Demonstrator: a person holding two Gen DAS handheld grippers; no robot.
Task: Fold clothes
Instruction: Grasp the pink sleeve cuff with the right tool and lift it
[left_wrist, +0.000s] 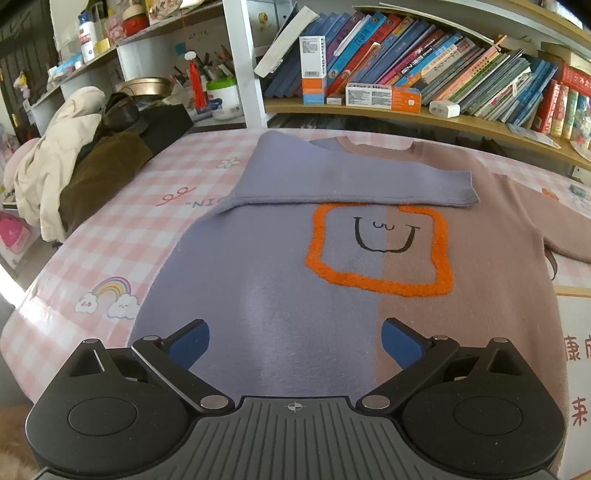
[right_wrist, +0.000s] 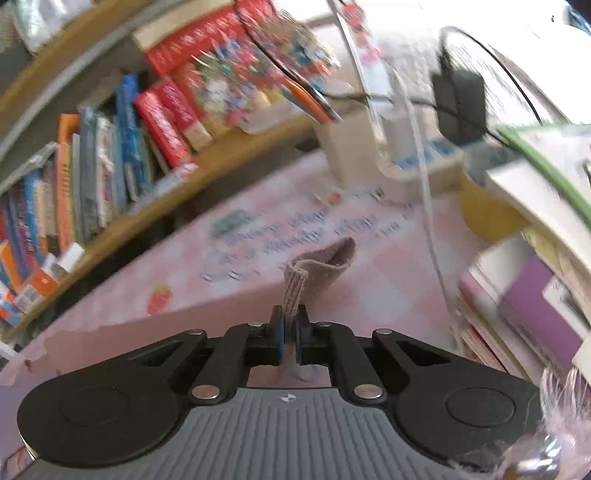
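One sweater (left_wrist: 332, 258) lies flat on the checked cloth (left_wrist: 147, 206), its one lilac sleeve (left_wrist: 332, 177) folded across. Your left gripper (left_wrist: 295, 343) hovers spread apart; your right gripper (right_wrist: 290, 332) is clamped on the brown cuff (right_wrist: 314, 266).

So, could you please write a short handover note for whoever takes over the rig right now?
Left gripper: open, holding nothing, above the hem of the sweater.
Right gripper: shut on the brown sleeve cuff, lifted off the checked cover.
Sweater lies flat, front up, on the cover.
Done: purple sleeve folded across the chest.
Left: fold the brown sleeve across, then fold the body.
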